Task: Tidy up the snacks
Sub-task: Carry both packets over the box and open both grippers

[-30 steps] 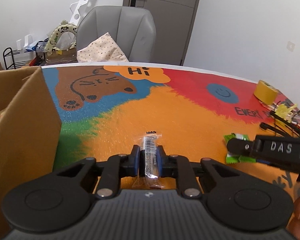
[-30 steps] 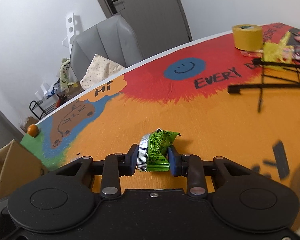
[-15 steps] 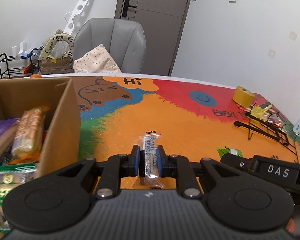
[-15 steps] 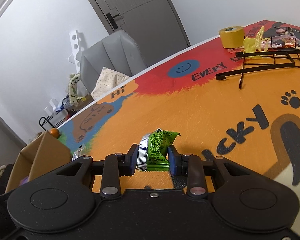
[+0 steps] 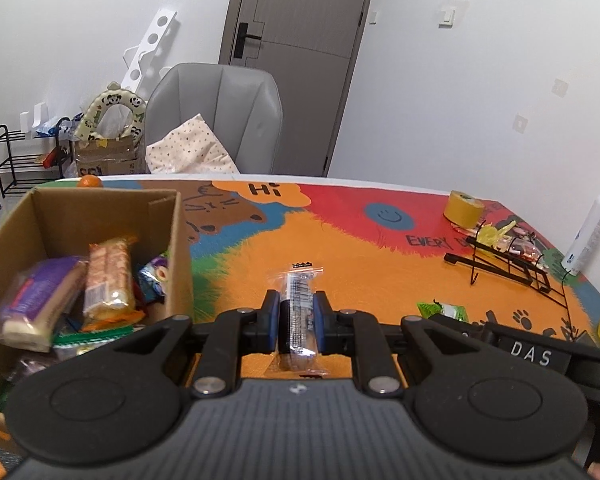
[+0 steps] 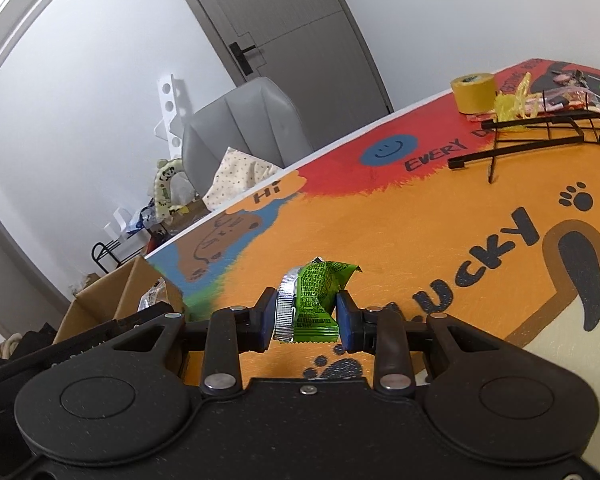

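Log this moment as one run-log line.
left gripper: shut on clear-wrapped snack | right gripper: shut on green packet | cardboard box: left, holds snacks

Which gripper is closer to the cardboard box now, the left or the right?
Left. The left gripper hangs just beside the cardboard box, right of its wall; the right gripper is farther right.
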`<move>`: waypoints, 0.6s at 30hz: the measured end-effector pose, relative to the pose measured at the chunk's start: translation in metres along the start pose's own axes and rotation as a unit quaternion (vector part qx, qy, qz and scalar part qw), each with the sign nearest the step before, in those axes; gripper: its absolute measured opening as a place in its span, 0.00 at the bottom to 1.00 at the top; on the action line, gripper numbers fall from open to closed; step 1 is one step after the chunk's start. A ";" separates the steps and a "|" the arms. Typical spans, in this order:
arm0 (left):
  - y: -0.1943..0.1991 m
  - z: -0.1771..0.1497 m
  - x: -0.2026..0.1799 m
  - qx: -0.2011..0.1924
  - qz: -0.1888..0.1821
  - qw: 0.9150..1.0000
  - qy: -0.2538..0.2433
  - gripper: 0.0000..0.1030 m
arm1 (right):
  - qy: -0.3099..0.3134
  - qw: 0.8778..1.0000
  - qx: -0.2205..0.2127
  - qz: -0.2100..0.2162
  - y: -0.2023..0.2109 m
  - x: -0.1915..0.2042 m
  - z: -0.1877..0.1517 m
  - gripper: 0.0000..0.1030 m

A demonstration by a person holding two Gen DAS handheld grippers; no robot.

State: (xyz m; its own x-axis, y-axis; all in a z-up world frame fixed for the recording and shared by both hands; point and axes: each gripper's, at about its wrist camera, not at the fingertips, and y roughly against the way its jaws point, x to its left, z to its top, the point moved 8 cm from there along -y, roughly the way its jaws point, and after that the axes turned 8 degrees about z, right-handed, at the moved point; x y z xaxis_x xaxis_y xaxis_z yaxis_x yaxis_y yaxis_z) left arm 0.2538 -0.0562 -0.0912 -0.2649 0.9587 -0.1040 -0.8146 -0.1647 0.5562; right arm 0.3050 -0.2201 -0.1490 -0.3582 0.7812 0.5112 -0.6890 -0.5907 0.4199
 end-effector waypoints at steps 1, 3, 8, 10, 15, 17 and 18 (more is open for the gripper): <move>0.002 0.001 0.002 -0.001 -0.001 1.000 0.001 0.16 | 0.003 1.000 0.000 0.002 0.001 0.004 0.001 0.29; 0.007 0.003 0.006 -0.004 -0.001 1.000 0.004 0.16 | 0.008 1.000 -0.001 0.005 0.003 0.010 0.001 0.29; 0.017 0.010 0.019 -0.008 0.001 1.000 0.011 0.16 | 0.018 1.000 0.003 0.014 0.003 0.026 0.003 0.29; 0.021 0.013 0.024 -0.010 0.002 1.000 0.013 0.16 | 0.025 0.999 0.004 0.020 0.002 0.034 0.004 0.29; 0.032 0.021 0.042 -0.016 0.007 1.000 0.020 0.16 | 0.039 0.999 0.009 0.038 -0.001 0.056 0.006 0.29; 0.036 0.024 0.051 -0.018 0.009 1.000 0.020 0.16 | 0.047 0.998 0.012 0.044 -0.003 0.066 0.007 0.29; 0.038 0.026 0.056 -0.018 0.011 1.000 0.021 0.16 | 0.051 0.997 0.013 0.047 -0.004 0.071 0.008 0.29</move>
State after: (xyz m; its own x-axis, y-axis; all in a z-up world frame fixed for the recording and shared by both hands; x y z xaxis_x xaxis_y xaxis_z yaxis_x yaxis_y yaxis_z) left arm 0.2214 -0.0033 -0.0549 -0.3036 0.9442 -0.1277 -0.8265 -0.1943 0.5284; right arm 0.2876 -0.1636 -0.1087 -0.4841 0.7373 0.4712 -0.6329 -0.6669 0.3934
